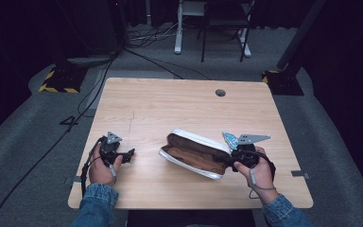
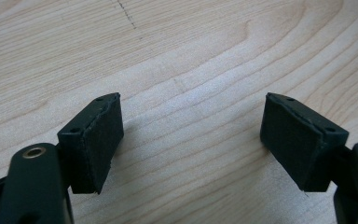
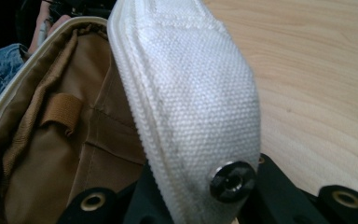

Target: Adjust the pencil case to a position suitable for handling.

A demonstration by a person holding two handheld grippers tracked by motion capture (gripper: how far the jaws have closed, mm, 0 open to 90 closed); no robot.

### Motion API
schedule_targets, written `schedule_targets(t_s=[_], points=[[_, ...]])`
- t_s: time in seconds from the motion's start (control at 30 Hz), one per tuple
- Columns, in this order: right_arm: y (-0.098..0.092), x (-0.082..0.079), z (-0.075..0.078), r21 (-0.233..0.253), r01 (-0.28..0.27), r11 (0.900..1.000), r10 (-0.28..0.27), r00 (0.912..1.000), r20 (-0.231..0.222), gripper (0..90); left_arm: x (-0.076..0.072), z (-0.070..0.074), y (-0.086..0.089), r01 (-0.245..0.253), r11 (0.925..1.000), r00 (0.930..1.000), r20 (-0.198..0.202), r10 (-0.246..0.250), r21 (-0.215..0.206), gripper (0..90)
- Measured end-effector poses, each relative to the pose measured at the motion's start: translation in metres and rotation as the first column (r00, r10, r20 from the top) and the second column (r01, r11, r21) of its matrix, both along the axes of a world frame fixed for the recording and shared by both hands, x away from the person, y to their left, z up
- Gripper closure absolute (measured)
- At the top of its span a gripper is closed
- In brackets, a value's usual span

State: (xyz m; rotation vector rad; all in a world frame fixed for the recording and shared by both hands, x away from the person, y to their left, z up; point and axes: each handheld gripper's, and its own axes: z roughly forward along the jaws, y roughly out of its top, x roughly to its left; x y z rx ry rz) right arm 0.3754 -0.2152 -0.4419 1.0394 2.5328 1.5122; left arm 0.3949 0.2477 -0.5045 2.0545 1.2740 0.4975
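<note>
A white fabric pouch (image 1: 196, 153) with a brown lining is seen lying unzipped on the light wooden tabletop (image 1: 170, 104), toward the near edge and right of the middle. Its opening is turned upward and toward the person, so that the brown inside is exposed in the high view.

The right gripper (image 1: 238, 155) is held at the right end of the pouch by the person's right hand (image 1: 257, 172). In the right gripper view the white woven wall of the pouch (image 3: 191, 93) is seen passing between the two black jaws, which are closed on its zipped edge; the brown lining (image 3: 60, 154), with a small tan loop sewn inside, is shown to one side of that wall and bare tabletop to the other. A grey three-cornered plate (image 1: 250, 139) is carried on top of this gripper, and a small blue-patterned item (image 1: 229, 139), too small to be identified, is seen just beside the plate and the pouch's far right end.

The left gripper (image 1: 125, 156) is held by the left hand (image 1: 101, 170) to the left of the pouch, apart from it, low over the tabletop. In the left gripper view its jaws are spread wide, with nothing between the pads (image 2: 98, 140) but wood grain (image 2: 191, 84). Denim sleeves (image 1: 94, 203) are seen at the near edge of the tabletop. A round cable hole (image 1: 220, 92) is set in the tabletop beyond the pouch, near the far edge.
</note>
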Motion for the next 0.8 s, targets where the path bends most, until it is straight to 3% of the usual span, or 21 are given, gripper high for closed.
schedule_targets(t_s=[0.2,0.53,0.8], points=[[-0.007,-0.003,-0.011,-0.018,0.011,1.0,-0.012,0.9997,-0.022,82.0,0.0,0.0,0.0,-0.001,1.0,1.0,-0.001,0.001,-0.001,21.5],[-0.014,-0.006,-0.028,0.003,0.022,1.0,-0.022,0.9981,-0.057,80.8,0.0,0.0,0.0,-0.001,1.0,1.0,-0.001,0.001,-0.001,21.6],[-0.015,-0.008,-0.038,-0.03,0.028,0.999,-0.03,0.9985,-0.046,73.2,0.0,0.0,0.0,-0.002,1.0,1.0,-0.001,0.002,-0.001,21.5]])
